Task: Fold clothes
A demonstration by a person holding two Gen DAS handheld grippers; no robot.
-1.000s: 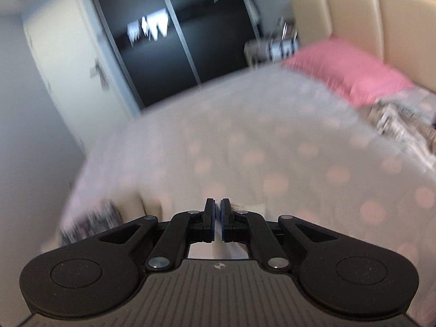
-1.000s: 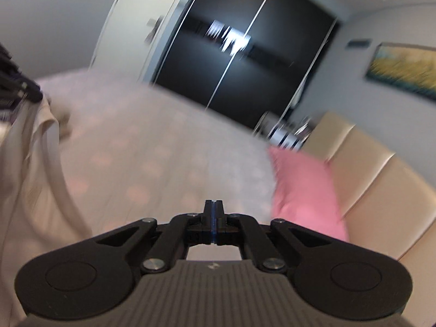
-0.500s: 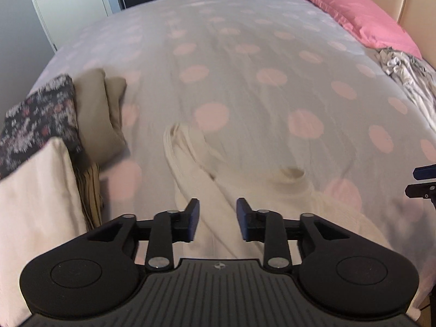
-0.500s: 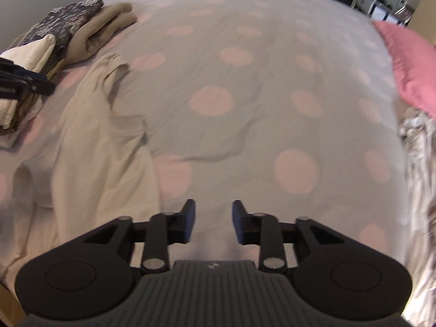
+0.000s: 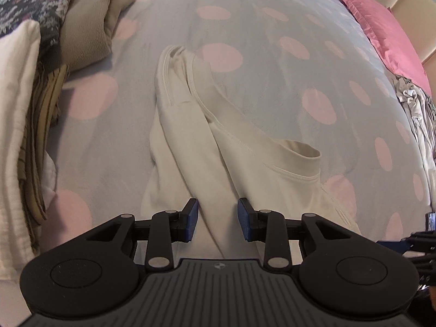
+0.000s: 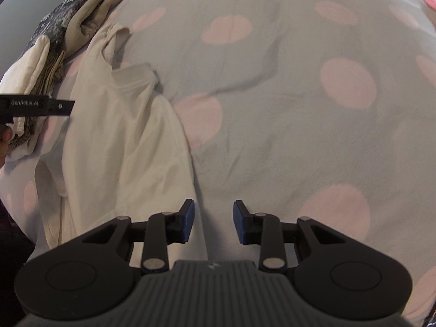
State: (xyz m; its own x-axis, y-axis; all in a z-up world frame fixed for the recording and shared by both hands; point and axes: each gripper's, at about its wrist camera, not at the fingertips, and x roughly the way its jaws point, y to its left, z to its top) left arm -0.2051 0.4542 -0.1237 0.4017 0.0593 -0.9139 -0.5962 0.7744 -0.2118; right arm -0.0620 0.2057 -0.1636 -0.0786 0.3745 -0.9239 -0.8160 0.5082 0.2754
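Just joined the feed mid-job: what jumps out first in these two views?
A crumpled cream long-sleeved top lies on the grey bedspread with pink dots, just ahead of the open left gripper. The open right gripper sits at the top's edge, and a pile of folded clothes lies to the left.

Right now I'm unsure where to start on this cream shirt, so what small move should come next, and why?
Probably lower the left claw and shut it on the cream shirt just ahead. Both claws are open and holding nothing, and the shirt lies crumpled, one part crossed over another, on the spotted bedspread. It seems to need spreading flat before any fold.
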